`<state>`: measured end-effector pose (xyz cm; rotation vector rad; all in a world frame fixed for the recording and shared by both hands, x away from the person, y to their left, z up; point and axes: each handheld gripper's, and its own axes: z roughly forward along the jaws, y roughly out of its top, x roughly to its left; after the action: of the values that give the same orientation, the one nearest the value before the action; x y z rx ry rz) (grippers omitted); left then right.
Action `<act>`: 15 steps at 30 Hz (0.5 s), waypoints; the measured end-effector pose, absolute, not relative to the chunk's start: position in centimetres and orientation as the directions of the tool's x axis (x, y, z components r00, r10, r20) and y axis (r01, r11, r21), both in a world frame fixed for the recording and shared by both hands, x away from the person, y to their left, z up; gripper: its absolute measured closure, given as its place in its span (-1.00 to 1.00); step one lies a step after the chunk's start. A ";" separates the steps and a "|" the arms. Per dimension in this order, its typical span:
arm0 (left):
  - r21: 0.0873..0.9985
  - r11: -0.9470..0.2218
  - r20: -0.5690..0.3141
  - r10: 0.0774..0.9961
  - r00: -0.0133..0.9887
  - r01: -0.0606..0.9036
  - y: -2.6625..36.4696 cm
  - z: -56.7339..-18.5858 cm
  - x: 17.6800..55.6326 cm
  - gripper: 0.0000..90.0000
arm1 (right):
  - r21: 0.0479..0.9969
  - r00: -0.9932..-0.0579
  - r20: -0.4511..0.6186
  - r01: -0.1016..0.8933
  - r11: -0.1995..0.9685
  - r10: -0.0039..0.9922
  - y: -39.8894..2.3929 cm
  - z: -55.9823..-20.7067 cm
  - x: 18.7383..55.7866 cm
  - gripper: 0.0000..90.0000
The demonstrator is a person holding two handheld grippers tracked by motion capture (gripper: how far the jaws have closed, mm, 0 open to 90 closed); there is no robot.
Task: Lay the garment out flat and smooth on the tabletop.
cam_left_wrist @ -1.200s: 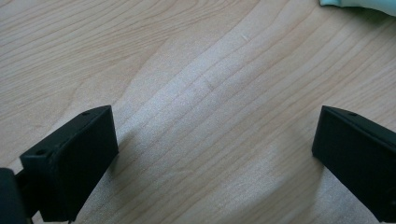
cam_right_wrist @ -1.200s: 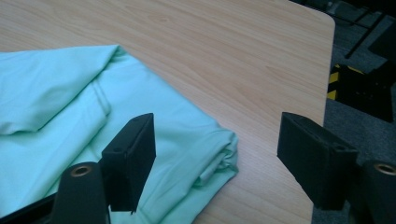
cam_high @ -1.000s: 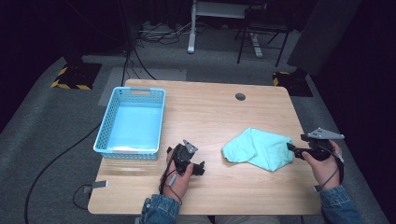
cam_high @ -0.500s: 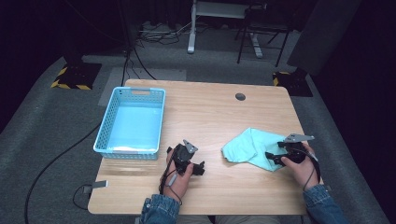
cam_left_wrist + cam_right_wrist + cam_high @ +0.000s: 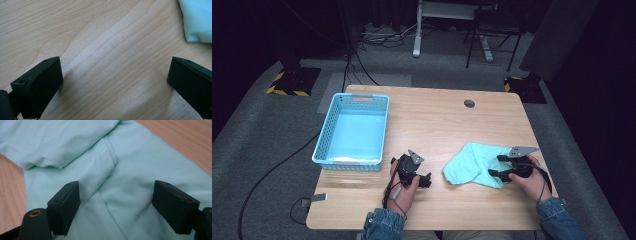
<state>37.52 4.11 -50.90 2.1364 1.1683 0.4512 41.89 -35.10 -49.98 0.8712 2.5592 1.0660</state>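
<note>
A light teal cloth lies crumpled on the wooden table at the front right. My right gripper sits low at its right edge. In the right gripper view, the gripper has its jaws apart over a stitched seam of the cloth. They have just been closing a little, with cloth lying between them but not pinched. My left gripper rests near the front middle of the table. Its jaws stand wide open over bare wood, with a corner of the cloth beyond.
A light blue plastic basket stands at the table's left side with nothing in it. A small round cable hole sits near the far edge. Dark floor, cables and chair legs surround the table.
My right gripper has come in from the table's right edge, leftward and down, onto the right side of the cloth. The left gripper has stayed where it was.
</note>
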 end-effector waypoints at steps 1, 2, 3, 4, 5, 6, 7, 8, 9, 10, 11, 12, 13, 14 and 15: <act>0.686 -0.389 -0.011 0.840 0.543 0.615 4.1 -50.9 37.5 -1.00 | 0.705 -0.805 0.010 0.427 0.567 0.594 -34.8 -50.0 41.8 -0.50; 0.686 -0.389 -0.011 0.840 0.543 0.615 4.1 -50.9 37.5 -1.00 | 0.702 -0.806 0.012 0.428 0.569 0.591 -34.6 -49.9 41.7 -0.51; 0.686 -0.389 -0.011 0.840 0.543 0.615 4.1 -50.9 37.5 -1.00 | 0.699 -0.810 0.007 0.423 0.576 0.587 -34.4 -49.8 41.6 -0.51; 0.686 -0.389 -0.011 0.839 0.543 0.615 4.1 -50.9 37.5 -1.00 | 0.698 -0.810 0.001 0.420 0.580 0.586 -34.3 -49.6 41.5 -0.53; 0.686 -0.389 -0.011 0.840 0.543 0.615 4.1 -50.9 37.5 -1.00 | 0.705 -0.802 -0.004 0.422 0.570 0.597 -34.4 -49.5 41.3 -0.57; 0.686 -0.388 -0.011 0.840 0.543 0.615 4.1 -50.9 37.5 -1.00 | 0.714 -0.792 -0.004 0.425 0.556 0.611 -34.6 -49.3 41.3 -0.60; 0.686 -0.389 -0.011 0.840 0.543 0.615 4.1 -50.9 37.5 -1.00 | 0.730 -0.775 0.000 0.432 0.530 0.632 -35.0 -49.1 41.2 -0.63; 0.686 -0.389 -0.011 0.840 0.543 0.615 4.1 -50.9 37.5 -1.00 | 0.734 -0.765 0.000 0.438 0.520 0.644 -35.3 -48.9 41.1 -0.63; 0.686 -0.388 -0.011 0.840 0.543 0.615 4.1 -50.9 37.5 -1.00 | 0.738 -0.750 -0.005 0.444 0.508 0.661 -35.8 -48.7 41.0 -0.65; 0.686 -0.389 -0.011 0.840 0.543 0.615 4.1 -50.9 37.5 -1.00 | 0.739 -0.739 -0.010 0.449 0.503 0.674 -36.3 -48.5 40.9 -0.66; 0.686 -0.389 -0.011 0.840 0.543 0.615 4.1 -50.9 37.5 -1.00 | 0.739 -0.727 -0.011 0.456 0.495 0.687 -36.8 -48.5 40.8 -0.67; 0.686 -0.389 -0.010 0.840 0.543 0.615 4.1 -50.9 37.5 -1.00 | 0.739 -0.716 -0.013 0.463 0.489 0.698 -37.3 -48.4 40.8 -0.67; 0.686 -0.389 -0.011 0.840 0.543 0.615 4.1 -50.9 37.5 -1.00 | 0.736 -0.704 -0.013 0.474 0.483 0.710 -37.9 -48.4 40.7 -0.68; 0.686 -0.389 -0.011 0.840 0.543 0.615 4.1 -50.9 37.5 -1.00 | 0.734 -0.692 -0.014 0.483 0.478 0.721 -38.4 -48.5 40.6 -0.68; 0.686 -0.389 -0.010 0.840 0.543 0.615 4.1 -50.9 37.5 -1.00 | 0.730 -0.681 -0.016 0.493 0.474 0.733 -38.9 -48.6 40.5 -0.68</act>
<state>37.53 4.11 -50.90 2.1357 1.1684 0.4514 40.47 -38.91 -48.57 1.0357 2.3985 1.0307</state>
